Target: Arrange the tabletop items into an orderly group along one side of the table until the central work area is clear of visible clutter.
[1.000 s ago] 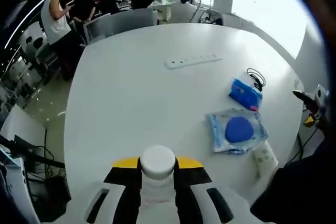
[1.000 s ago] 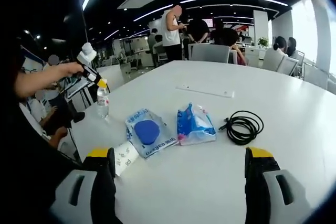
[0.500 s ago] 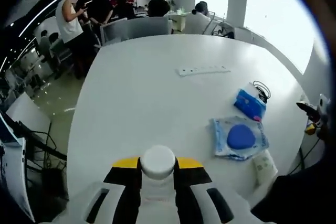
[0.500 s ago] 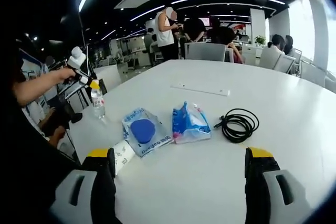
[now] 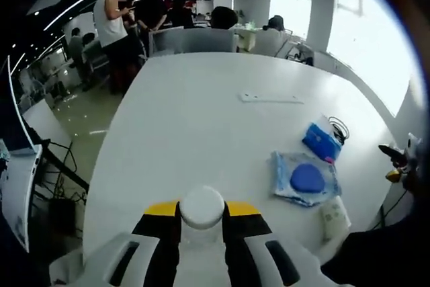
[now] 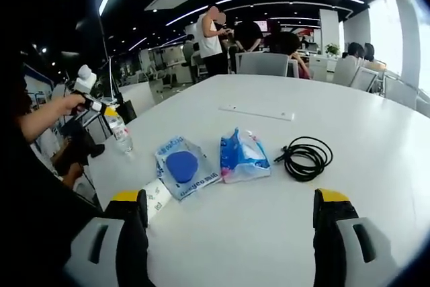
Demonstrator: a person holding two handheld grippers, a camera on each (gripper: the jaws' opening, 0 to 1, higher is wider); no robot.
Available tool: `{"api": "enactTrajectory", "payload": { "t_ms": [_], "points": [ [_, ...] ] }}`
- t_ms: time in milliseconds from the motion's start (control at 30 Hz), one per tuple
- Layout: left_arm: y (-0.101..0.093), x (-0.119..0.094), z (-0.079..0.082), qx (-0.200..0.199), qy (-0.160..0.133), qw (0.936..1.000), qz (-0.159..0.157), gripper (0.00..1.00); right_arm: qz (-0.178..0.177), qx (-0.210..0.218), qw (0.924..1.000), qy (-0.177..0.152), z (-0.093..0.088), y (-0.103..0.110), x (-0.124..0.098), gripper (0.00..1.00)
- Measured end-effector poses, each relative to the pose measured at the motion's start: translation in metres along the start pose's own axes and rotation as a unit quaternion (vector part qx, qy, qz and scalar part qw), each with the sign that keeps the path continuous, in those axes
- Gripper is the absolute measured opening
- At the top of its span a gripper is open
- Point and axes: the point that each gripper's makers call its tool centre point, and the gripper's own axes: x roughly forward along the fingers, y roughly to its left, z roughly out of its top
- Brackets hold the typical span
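The left hand-held gripper [image 5: 201,233] is clamped on a white-capped bottle [image 5: 201,208] at the desk [image 5: 195,119] edge. The right hand-held gripper [image 6: 228,230] hangs wide open, holding nothing, before the blue-disc packet [image 6: 185,168], blue tissue pack [image 6: 242,156] and black cable coil [image 6: 306,158], which lie in a row mid-desk

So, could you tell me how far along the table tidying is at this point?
Partly done: the clear packet with a blue disc, the blue wipes pack and the small white packet already lie together near one edge. In hand: the left hand-held gripper is shut on a water bottle, held at that edge. Left: the coiled black cable and the white power strip lie further in; the right hand-held gripper is open.
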Motion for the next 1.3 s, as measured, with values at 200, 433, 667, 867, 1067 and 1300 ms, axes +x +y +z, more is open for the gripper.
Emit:
{"api": "enactTrajectory", "payload": {
  "t_ms": [200, 433, 667, 867, 1067, 1300],
  "points": [
    [0.006, -0.006, -0.009, -0.012, -0.003, 0.9999, -0.007, 0.22, 0.006, -0.003, 1.0, 0.002, 0.0, 0.003, 0.003, 1.0],
    [0.001, -0.004, -0.007, 0.027, -0.008, 0.9994, -0.021, 0.22, 0.008, -0.002, 1.0, 0.004, -0.003, 0.006, 0.005, 0.99],
    [-0.001, -0.005, 0.002, 0.061, -0.091, 0.992, -0.063, 0.22, 0.007, 0.007, 0.9999, -0.008, 0.001, 0.005, 0.002, 1.0],
    [-0.008, -0.009, -0.001, 0.115, -0.107, 0.9777, -0.139, 0.29, 0.003, 0.007, 0.9999, -0.009, 0.001, 0.005, 0.001, 1.0],
    [0.006, 0.004, -0.002, 0.135, -0.113, 0.9675, -0.181, 0.3, 0.003, 0.01, 0.9999, -0.009, -0.003, 0.008, -0.001, 1.0],
    [-0.005, 0.018, 0.0, 0.168, -0.125, 0.9527, -0.221, 0.3, -0.001, 0.013, 0.9999, -0.006, -0.007, 0.01, -0.003, 1.0]
  ]
}}
